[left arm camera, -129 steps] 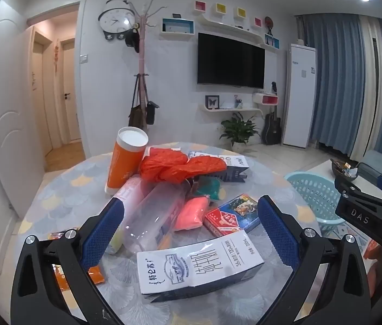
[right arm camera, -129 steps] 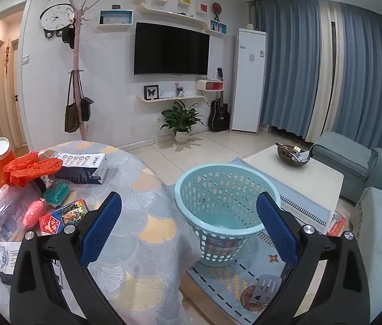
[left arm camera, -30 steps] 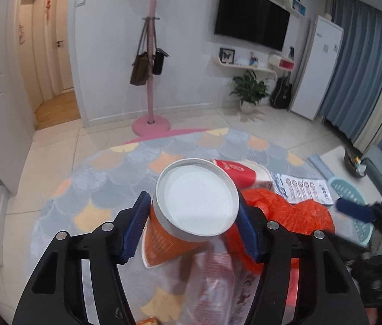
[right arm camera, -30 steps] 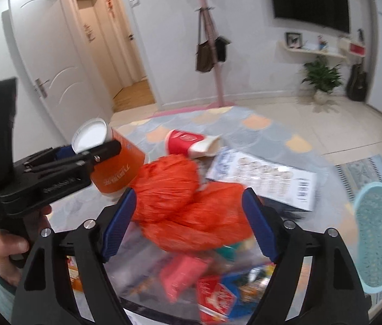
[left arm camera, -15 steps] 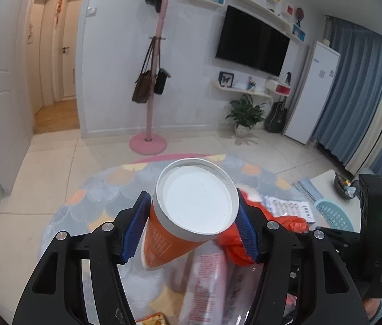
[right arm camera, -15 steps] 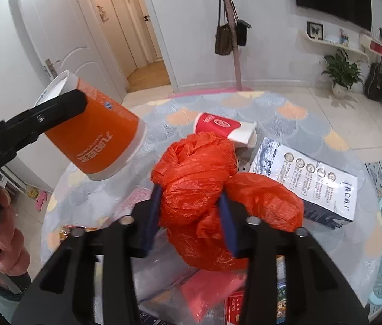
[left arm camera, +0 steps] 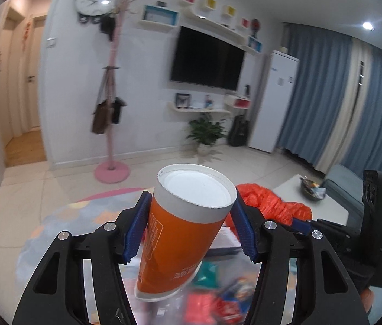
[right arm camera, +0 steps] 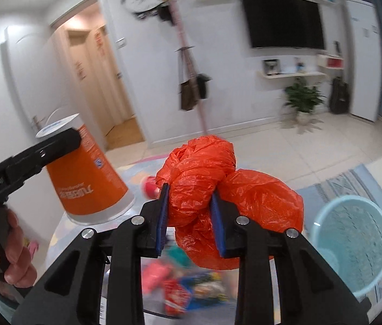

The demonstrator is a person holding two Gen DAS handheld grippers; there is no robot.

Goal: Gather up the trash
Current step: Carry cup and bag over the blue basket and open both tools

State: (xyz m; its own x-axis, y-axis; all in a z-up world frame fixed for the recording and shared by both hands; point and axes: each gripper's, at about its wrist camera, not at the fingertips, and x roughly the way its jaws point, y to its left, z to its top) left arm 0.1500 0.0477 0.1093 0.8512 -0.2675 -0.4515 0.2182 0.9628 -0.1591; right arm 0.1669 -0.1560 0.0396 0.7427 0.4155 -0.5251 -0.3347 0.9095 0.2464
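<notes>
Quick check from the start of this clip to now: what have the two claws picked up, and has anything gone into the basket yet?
Both claws began open and empty above the table. Now the left claw is shut on the orange cup, lifted and tilted, and the right claw is shut on the orange plastic bag, also raised off the pile. The blue basket stays on the floor; nothing shows inside it. The other litter remains on the table.

Matt paper cup (left arm camera: 180, 241), crinkled glossy plastic bag (right arm camera: 218, 187)
</notes>
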